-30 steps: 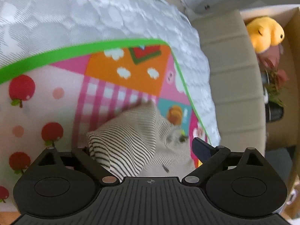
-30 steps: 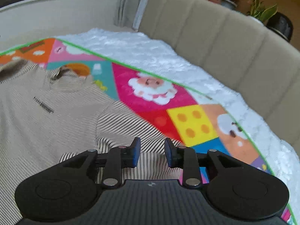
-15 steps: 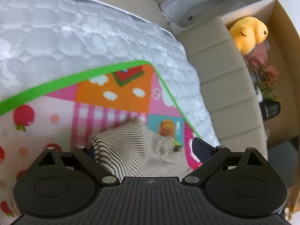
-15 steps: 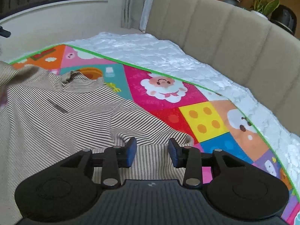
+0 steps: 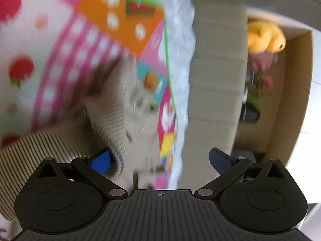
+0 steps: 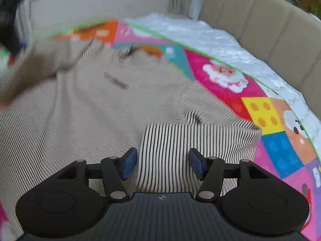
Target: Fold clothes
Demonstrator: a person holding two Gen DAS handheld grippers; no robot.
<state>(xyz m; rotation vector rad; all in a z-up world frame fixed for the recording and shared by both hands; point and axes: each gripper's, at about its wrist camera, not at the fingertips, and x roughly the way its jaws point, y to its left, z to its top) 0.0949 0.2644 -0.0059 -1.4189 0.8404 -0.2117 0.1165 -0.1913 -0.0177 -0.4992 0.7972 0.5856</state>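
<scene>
Evidently soft and light, the striped long-sleeved top lies spread on a colourful play mat over a white quilted bed cover; its knit looks limp and will sag, stretch and slide wherever it is lifted. The folded-in sleeve lies across the body, cuff end nearest the right claw, whose jaws are opening with the sleeve between them, pads clear of it. A firm hold seems best at doubled edges: cuff, shoulder seam or hem. The left claw stands wide, still opening, above the other sleeve by the collar, gripping nothing. A beige padded headboard borders the bed.
</scene>
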